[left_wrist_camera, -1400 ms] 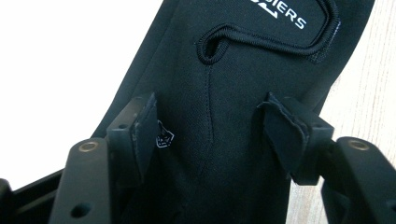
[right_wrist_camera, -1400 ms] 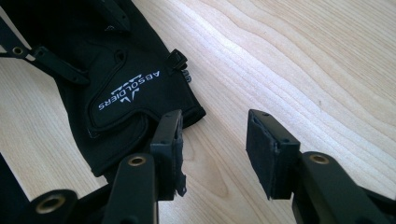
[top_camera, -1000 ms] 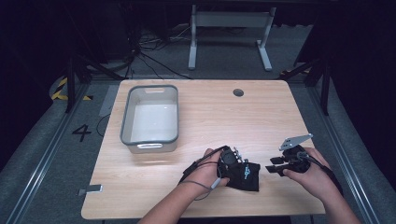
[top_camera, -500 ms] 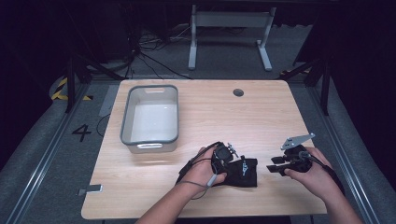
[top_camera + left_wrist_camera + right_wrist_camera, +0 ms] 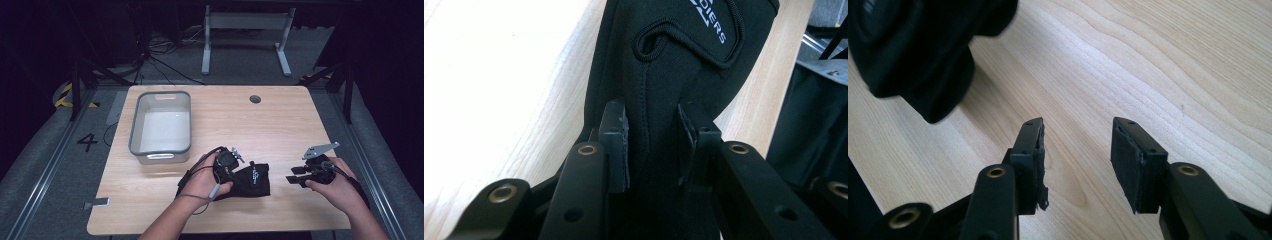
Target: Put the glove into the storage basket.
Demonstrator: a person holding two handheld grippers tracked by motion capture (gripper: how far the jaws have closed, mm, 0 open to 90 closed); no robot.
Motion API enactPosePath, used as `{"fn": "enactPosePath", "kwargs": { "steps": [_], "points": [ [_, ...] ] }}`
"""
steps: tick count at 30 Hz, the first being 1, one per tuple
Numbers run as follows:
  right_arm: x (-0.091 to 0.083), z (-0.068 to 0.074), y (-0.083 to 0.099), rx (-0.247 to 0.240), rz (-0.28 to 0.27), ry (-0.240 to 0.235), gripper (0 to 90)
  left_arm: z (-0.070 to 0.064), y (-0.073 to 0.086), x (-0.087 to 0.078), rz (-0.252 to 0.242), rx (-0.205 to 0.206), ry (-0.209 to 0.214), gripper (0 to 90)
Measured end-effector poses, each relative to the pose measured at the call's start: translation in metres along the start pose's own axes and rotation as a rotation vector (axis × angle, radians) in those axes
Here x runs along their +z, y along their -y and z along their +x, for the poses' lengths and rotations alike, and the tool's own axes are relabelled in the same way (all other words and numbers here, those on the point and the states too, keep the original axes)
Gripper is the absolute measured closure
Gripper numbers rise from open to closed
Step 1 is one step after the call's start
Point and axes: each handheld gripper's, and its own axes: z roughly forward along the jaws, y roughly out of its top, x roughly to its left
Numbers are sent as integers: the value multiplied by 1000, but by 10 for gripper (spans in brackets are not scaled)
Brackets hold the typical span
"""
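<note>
thing: black fabric pouch [image 5: 250, 179], lying on the near middle of the surface [image 5: 280, 125], just right of the grey bin [image 5: 161, 127]
left tongs [image 5: 651, 145]: clamped on a fold of the pouch, cloth pinched between the pads
right tongs [image 5: 1075, 160]: apart, holding nothing, low over bare wood beside the pouch
handling: likely light, soft and limp; will sag and fold when lifted, not fragile
where to hold: stitched seam or piped edge, where the cloth is thicker and less likely to slip
</note>
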Motion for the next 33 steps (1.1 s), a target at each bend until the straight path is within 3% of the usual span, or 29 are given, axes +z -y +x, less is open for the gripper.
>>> {"fn": "enactPosePath", "kwargs": {
  "steps": [9,14,20,24,26,28,29,33],
  "points": [
    [0,0,-1,8,-5,-6,574,0,4,-38,-76,-79,-24,687],
    [-1,-3,-2,14,-9,-3,574,5,3,-54,-71,-100,-62,686],
    [4,-7,-3,22,-7,-15,573,13,4,-75,-76,-154,-119,686],
    [7,-8,-5,23,-6,-19,570,19,4,-83,-84,-173,-130,686],
    [8,-9,-5,30,-6,-19,569,25,5,-93,-112,-211,-118,686],
    [9,-9,-6,29,-4,-21,569,27,6,-97,-120,-222,-118,685],
    [10,-10,-6,34,-3,-22,568,31,7,-103,-145,-262,-120,685],
    [12,-10,-5,39,3,-26,565,42,8,-111,-145,-302,-135,686]
  ]
}}
